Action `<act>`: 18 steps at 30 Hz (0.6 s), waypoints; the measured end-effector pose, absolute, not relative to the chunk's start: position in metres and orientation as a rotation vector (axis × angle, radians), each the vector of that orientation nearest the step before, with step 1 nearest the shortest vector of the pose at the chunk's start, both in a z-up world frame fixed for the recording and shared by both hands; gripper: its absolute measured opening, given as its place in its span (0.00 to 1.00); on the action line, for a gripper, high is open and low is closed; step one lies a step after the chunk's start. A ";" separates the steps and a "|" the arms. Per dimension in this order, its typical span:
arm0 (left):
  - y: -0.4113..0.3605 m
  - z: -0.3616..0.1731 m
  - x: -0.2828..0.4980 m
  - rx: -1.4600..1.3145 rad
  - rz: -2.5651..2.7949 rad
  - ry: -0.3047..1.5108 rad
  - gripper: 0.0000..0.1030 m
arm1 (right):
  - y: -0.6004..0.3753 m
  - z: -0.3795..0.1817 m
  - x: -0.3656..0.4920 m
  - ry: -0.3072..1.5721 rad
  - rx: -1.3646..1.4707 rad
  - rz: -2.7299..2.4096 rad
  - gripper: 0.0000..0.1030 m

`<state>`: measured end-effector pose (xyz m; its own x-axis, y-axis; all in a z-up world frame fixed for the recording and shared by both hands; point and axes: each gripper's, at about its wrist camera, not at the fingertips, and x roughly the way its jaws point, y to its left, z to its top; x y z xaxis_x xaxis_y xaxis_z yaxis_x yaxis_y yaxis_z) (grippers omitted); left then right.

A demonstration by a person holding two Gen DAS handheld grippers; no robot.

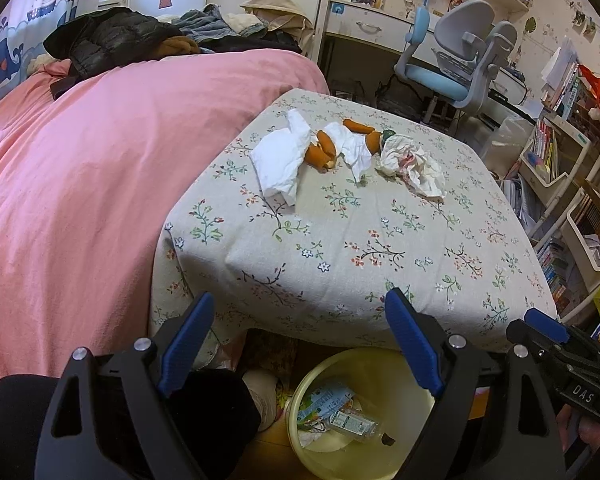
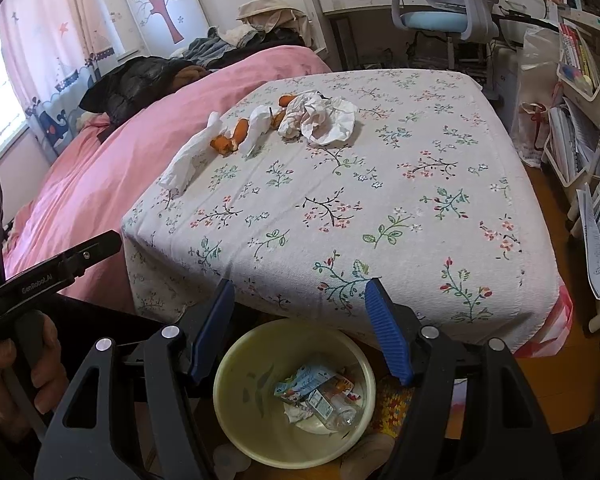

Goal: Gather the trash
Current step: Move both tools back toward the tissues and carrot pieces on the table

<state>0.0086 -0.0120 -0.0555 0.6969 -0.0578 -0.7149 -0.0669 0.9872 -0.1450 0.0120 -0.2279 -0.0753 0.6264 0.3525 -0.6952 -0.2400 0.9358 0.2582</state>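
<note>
Both tools [image 1: 300, 344] [image 2: 300, 328] agape above round bin [image 2: 236, 392]; crumpled tissues [image 2: 324, 120] beyond.

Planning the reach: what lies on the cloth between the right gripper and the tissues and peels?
Only bare flowered cloth lies between the right gripper and the tissues and peels, as the right wrist view shows.

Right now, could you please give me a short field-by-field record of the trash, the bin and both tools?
surface: floral tablecloth, beside a pink bedspread
trash on table: white tissues, orange peels, crumpled wrapper, clustered at the far side
bin: pale yellow bucket on the floor below the near table edge
bin contents: small plastic bottle, printed packet
left tool: open, empty
right tool: open, empty
</note>
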 end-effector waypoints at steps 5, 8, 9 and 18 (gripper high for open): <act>-0.012 -0.055 0.008 -0.166 0.008 0.798 0.81 | -0.228 -0.075 0.012 0.826 0.147 0.340 0.63; -0.012 -0.053 0.007 -0.170 0.010 0.794 0.81 | -0.228 -0.075 0.012 0.826 0.147 0.340 0.63; -0.011 -0.053 0.007 -0.172 0.011 0.794 0.81 | -0.228 -0.075 0.012 0.827 0.147 0.340 0.63; 0.012 -0.035 0.023 -0.284 -0.007 0.762 0.81 | -0.226 -0.068 0.010 0.797 0.146 0.356 0.63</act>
